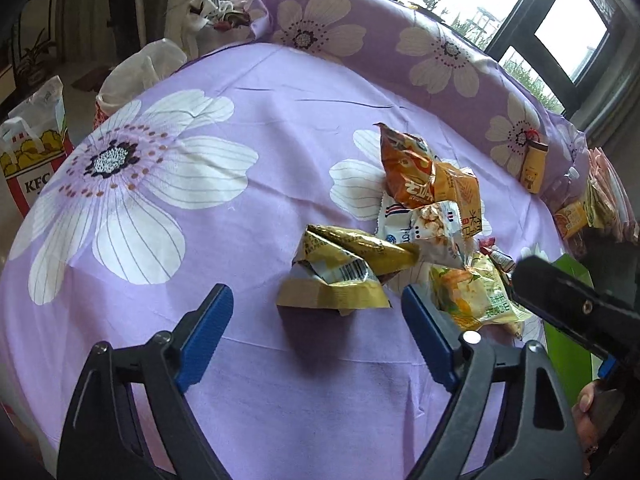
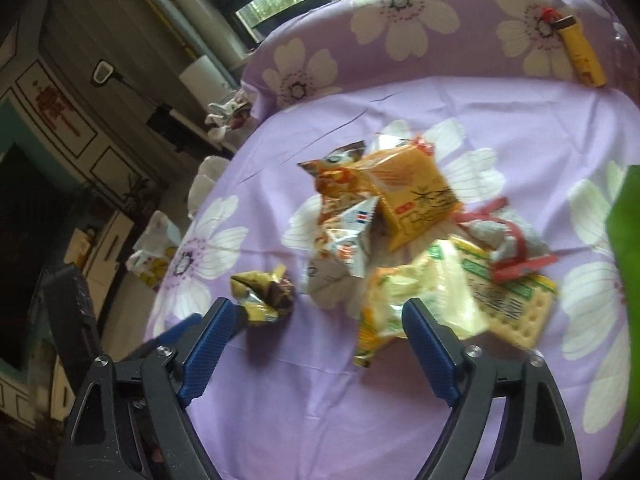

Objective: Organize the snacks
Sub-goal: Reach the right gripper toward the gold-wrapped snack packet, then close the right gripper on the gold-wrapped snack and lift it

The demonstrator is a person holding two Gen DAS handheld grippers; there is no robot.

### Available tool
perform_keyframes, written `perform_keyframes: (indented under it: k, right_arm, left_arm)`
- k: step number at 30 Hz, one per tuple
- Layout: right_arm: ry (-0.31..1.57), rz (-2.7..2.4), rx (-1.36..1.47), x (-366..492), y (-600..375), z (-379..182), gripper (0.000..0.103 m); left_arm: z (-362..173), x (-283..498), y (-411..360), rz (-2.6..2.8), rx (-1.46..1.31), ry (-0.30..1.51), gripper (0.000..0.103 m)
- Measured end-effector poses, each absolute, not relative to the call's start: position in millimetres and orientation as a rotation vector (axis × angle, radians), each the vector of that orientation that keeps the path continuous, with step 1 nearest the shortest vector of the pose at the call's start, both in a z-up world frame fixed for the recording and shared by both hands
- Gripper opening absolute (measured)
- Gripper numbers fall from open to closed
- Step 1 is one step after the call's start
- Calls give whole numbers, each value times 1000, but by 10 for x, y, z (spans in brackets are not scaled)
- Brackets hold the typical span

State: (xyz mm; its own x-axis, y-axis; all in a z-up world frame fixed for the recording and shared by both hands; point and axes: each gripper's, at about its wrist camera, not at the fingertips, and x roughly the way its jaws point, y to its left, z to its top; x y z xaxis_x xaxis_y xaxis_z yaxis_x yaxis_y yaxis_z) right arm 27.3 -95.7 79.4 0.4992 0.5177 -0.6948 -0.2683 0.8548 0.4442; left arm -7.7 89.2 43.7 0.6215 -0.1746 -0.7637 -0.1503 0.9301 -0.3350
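A pile of snack packets lies on a purple flowered cloth point(image 1: 260, 92). In the left wrist view my left gripper point(image 1: 316, 300) is open, just short of a gold crumpled packet point(image 1: 340, 272). Behind it lie an orange packet point(image 1: 416, 168), a white packet point(image 1: 428, 228) and a yellow-green packet point(image 1: 476, 296). In the right wrist view my right gripper point(image 2: 316, 312) is open above the cloth point(image 2: 520, 120), near the yellow-green packet point(image 2: 424, 300), a cracker pack point(image 2: 516, 304), the orange box-like packet point(image 2: 412, 196) and the gold packet point(image 2: 264, 292).
A green box point(image 1: 568, 344) stands at the right point(image 2: 628, 280). A yellow carton point(image 1: 534, 168) lies on the raised cloth ridge point(image 2: 580, 52). A KFC bag point(image 1: 32, 160) and white bags point(image 1: 136, 72) stand beyond the left edge. More packets point(image 1: 588, 208) sit far right.
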Motion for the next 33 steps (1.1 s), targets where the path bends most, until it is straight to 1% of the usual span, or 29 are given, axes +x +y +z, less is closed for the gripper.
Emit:
perform_keyframes:
  k: [1, 3, 4, 5, 7, 8, 13, 14, 15, 17, 18, 19, 20, 21, 28, 33]
  right_arm:
    - [945, 506, 300, 339, -879, 790, 80]
    - [981, 538, 309, 494, -723, 773, 72]
    - [1005, 552, 306, 577, -642, 755, 69]
    - [1034, 562, 298, 652, -572, 730, 61]
    - [1083, 579, 259, 799, -408, 677, 49]
    - [1102, 585, 244, 853, -344, 648, 48]
    - [1209, 632, 178, 994, -37, 419, 47]
    - [1227, 645, 186, 997, -22, 370, 47]
    - [1234, 652, 198, 995, -17, 339, 47]
    - [1223, 660, 194, 975, -35, 335, 47]
    - [1223, 666, 196, 962, -52, 334, 45]
    - [1229, 676, 199, 952, -72, 331, 44]
    - [1231, 680, 197, 943, -90, 325, 43]
    - [1233, 676, 189, 926, -106, 316, 43]
    - [1177, 659, 221, 748, -238, 384, 41]
    - [1116, 651, 271, 525, -501, 561, 40]
  left_arm:
    - [419, -65, 909, -9, -401, 911, 84]
    - [395, -39, 953, -11, -425, 910, 82]
    - [383, -27, 963, -14, -439, 908, 79]
    - [365, -12, 969, -16, -453, 910, 75]
    - [319, 6, 994, -38, -493, 919, 73]
    - [304, 12, 1010, -52, -520, 921, 71]
    - [268, 13, 1040, -68, -550, 930, 67]
    - [258, 13, 1044, -74, -557, 930, 63]
    - [249, 16, 1043, -93, -567, 929, 53]
    - [247, 6, 1049, -108, -578, 925, 52]
    - [253, 15, 1024, -110, -573, 924, 51]
    - [256, 7, 1020, -119, -575, 926, 45]
    - [261, -6, 1012, -138, -584, 926, 34]
    - [271, -13, 1002, -148, -590, 922, 31]
    - [388, -87, 853, -171, -513, 899, 30]
    - [617, -281, 632, -229, -437, 843, 29]
